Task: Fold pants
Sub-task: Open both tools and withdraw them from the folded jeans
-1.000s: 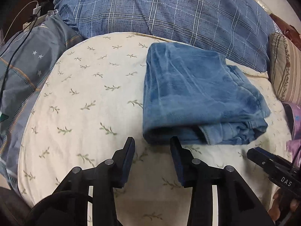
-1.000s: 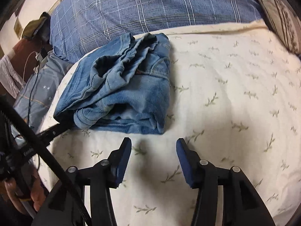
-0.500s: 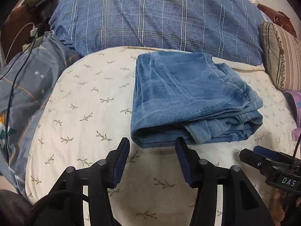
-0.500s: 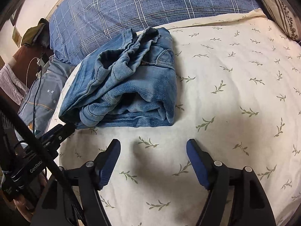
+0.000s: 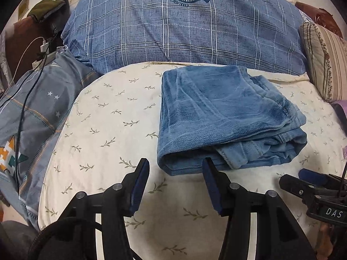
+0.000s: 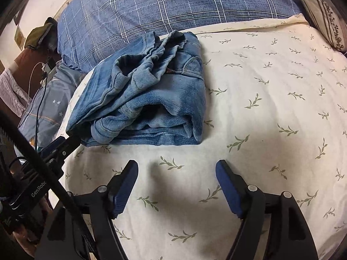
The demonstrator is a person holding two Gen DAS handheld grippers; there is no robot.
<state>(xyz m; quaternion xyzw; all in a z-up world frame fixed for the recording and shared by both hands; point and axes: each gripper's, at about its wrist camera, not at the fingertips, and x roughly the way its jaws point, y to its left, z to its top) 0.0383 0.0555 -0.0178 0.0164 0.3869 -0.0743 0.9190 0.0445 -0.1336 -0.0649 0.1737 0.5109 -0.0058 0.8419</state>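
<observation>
Toward the head edge of the bed, on the cream leaf-print sheet (image 5: pixel 104 130), the blue denim pants (image 5: pixel 219 117) lie folded into a compact rectangular stack, the far side close against the blue plaid pillow (image 5: pixel 184 28). Left gripper (image 5: pixel 175 169): jaws parted, empty, tips just short of the near folded edge. Right gripper (image 6: pixel 176 169): jaws spread wide, empty, over bare sheet near the stack's waistband side. A striped cushion (image 5: pixel 323 58) rests at the right edge.
</observation>
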